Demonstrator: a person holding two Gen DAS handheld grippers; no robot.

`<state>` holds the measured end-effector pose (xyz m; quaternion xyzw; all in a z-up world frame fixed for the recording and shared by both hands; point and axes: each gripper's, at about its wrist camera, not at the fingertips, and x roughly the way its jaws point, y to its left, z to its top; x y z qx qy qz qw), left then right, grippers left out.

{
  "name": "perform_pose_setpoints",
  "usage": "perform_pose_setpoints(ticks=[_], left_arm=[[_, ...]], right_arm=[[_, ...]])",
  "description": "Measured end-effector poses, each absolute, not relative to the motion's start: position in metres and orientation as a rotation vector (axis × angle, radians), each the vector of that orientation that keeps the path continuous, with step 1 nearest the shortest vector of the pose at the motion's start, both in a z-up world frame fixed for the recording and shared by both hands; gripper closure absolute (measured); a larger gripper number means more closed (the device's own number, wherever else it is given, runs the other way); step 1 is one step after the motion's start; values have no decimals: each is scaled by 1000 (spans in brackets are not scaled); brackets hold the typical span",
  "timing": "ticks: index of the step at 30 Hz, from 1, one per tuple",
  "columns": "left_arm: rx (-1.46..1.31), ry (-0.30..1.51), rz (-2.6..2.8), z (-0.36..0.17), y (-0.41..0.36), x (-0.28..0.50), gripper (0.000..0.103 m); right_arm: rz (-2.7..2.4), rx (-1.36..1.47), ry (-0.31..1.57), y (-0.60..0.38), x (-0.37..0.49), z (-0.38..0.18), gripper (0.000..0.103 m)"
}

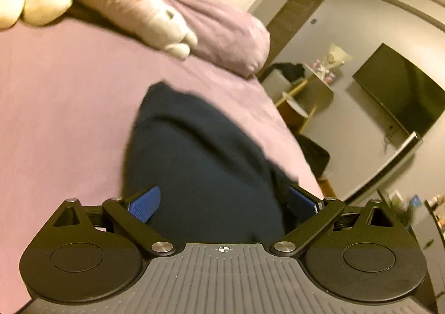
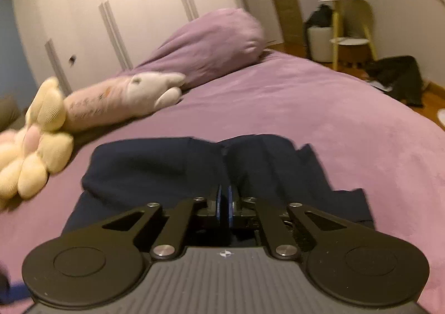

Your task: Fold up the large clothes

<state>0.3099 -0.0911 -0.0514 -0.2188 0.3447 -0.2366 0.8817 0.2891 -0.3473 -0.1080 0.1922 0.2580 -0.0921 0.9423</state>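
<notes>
Both my grippers sit low over the dark navy fabric garment (image 1: 200,152) spread on the mauve bedsheet (image 1: 69,108).

My left gripper (image 1: 222,202) is tilted, so the bed slopes across its view; its blue ribbed pads (image 1: 146,202) stand wide apart with the navy cloth bunched up between them, released rather than pinching, though I cannot tell whether the cloth touches either pad. My right gripper (image 2: 224,205) points level along the bed toward the lilac pillow (image 2: 211,41), its pads pressed almost together; a ridge of the garment (image 2: 155,169) rises right at their tips, but I cannot tell whether cloth is caught there. On the left of this view lie a cream flower-shaped plush (image 2: 39,152) and a long pale pink plush toy (image 2: 122,100), near the garment's far edge.
</notes>
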Motion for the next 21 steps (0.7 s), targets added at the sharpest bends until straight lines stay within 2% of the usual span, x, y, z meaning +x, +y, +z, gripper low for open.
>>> perform_pose_setpoints(ticks=[5, 8, 12, 21], left_arm=[[-296, 647, -362, -65, -147, 336, 1], [-189, 673, -329, -82, -167, 345, 0], [-138, 684, -297, -106, -173, 347, 0], [-132, 689, -295, -113, -171, 352, 0]], right_arm=[[-188, 414, 509, -365, 277, -128, 103], [-176, 437, 497, -370, 279, -137, 103], [-148, 470, 483, -376, 285, -146, 103], [-115, 526, 448, -384, 282, -157, 103]])
